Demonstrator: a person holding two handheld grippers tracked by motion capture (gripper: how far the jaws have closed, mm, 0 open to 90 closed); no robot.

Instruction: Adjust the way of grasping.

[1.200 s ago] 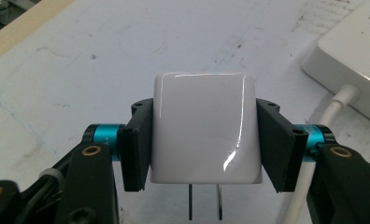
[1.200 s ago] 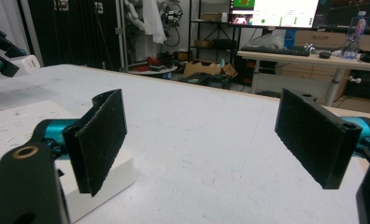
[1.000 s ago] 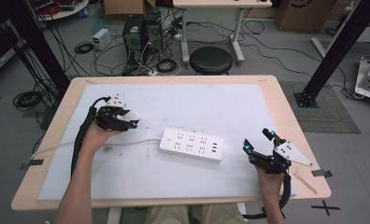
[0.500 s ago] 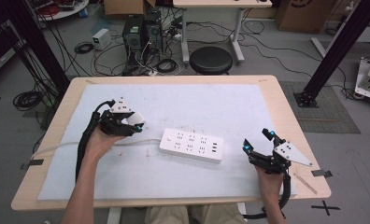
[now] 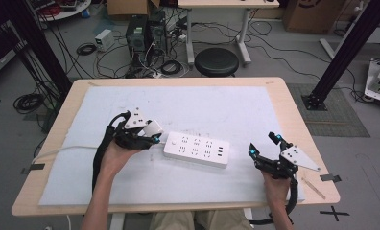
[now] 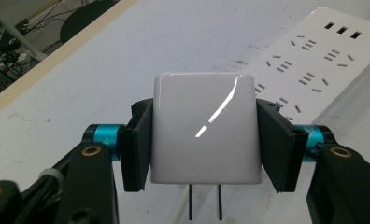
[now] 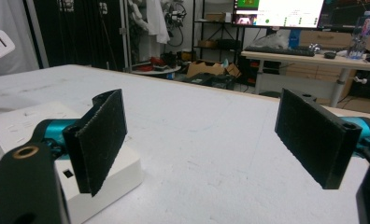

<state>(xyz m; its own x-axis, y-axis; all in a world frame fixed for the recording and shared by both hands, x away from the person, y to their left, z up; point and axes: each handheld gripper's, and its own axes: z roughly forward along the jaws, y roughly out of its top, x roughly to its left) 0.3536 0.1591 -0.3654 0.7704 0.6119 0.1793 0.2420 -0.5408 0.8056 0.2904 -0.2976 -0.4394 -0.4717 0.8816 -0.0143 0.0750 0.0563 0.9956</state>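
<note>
A white power strip (image 5: 196,151) lay on the table (image 5: 293,110). The left hand-held gripper (image 5: 149,134) clamped a white plug adapter (image 6: 204,126) just beside it. The right hand-held gripper (image 5: 264,146) rested near the strip's other end, jaws wide, holding nothing.

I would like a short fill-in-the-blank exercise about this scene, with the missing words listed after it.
1. The left gripper is shut on a glossy white plug adapter that has ____ metal prongs.
2. The right gripper holds nothing, and its jaws stand ____.
3. The long white plastic power strip lies on the white mat ____ the two grippers.
4. On the floor beyond the wooden table stands a round ____ stool.

Missing words: two; open; between; black
</note>
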